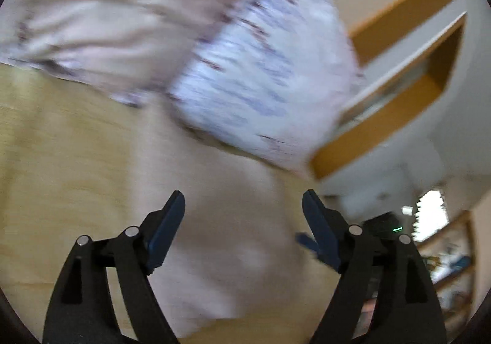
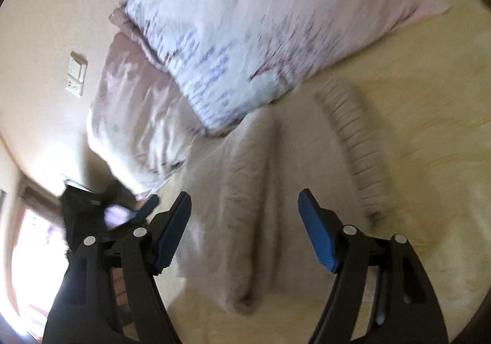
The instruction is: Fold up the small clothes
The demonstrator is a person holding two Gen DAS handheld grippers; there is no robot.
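A small pale beige garment [image 2: 260,190] with a ribbed hem [image 2: 356,147] lies on a yellowish bed mat; it also shows in the left wrist view [image 1: 233,221]. My right gripper [image 2: 244,209] is open and empty, just above the garment's middle. My left gripper [image 1: 244,209] is open and empty over the garment's other side. The left gripper shows in the right wrist view [image 2: 129,215] at the garment's left edge, and one blue finger of the right gripper peeks in the left wrist view [image 1: 307,241]. Both views are motion-blurred.
A white pillow with purple print [image 2: 221,46] and a pink satin pillow [image 2: 135,117] lie just beyond the garment. A wall with a switch plate [image 2: 76,74] is at left. A wooden bed frame [image 1: 392,111] and shelves [image 1: 451,264] are to the right.
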